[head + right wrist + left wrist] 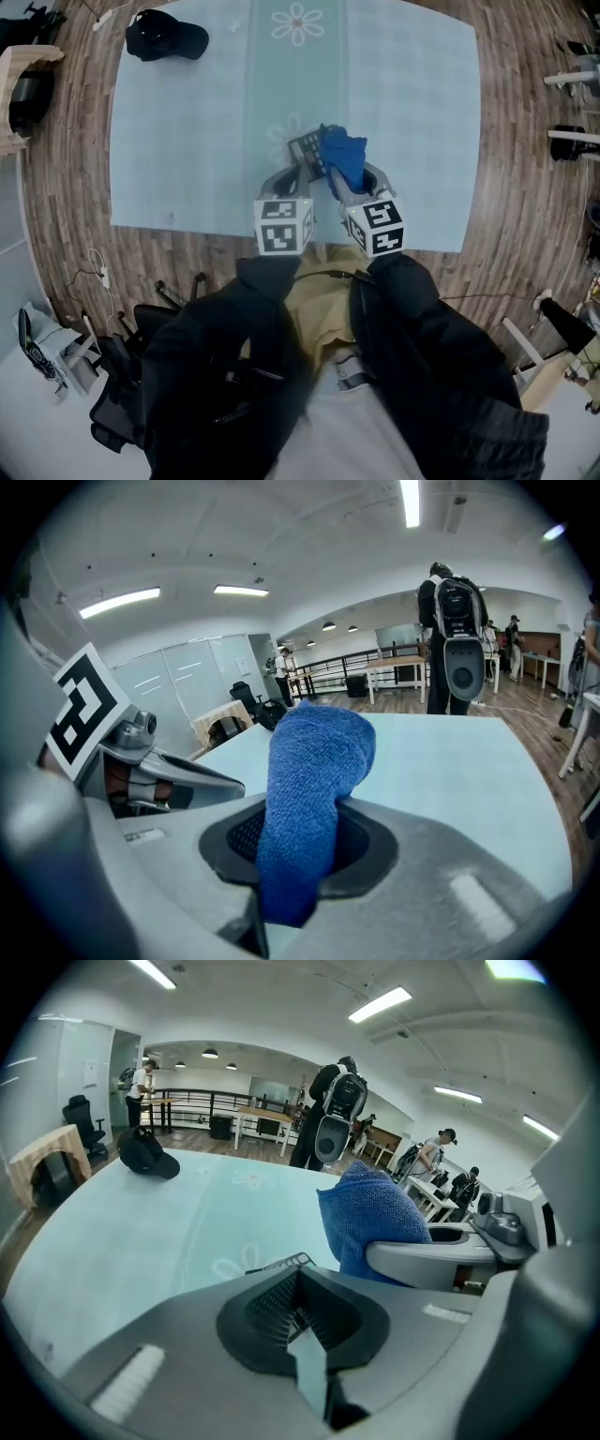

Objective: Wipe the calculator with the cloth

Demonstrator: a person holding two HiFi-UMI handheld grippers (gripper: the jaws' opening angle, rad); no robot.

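The dark calculator (306, 148) is held just above the pale blue tablecloth (187, 141), with my left gripper (298, 174) shut on its near edge. In the left gripper view only its thin top rim (278, 1264) shows beyond the jaws of that gripper (300, 1321). A blue cloth (343, 157) is bunched up in my right gripper (339, 185), which is shut on it right beside the calculator. In the right gripper view the cloth (309, 789) stands up between the jaws of the right gripper (295, 855). From the left gripper view the cloth (370, 1218) hangs just to the right.
A black cap (165, 37) lies at the table's far left corner, also in the left gripper view (146, 1155). A wooden chair (19, 89) stands left of the table. Several people (333, 1115) and desks are in the room beyond.
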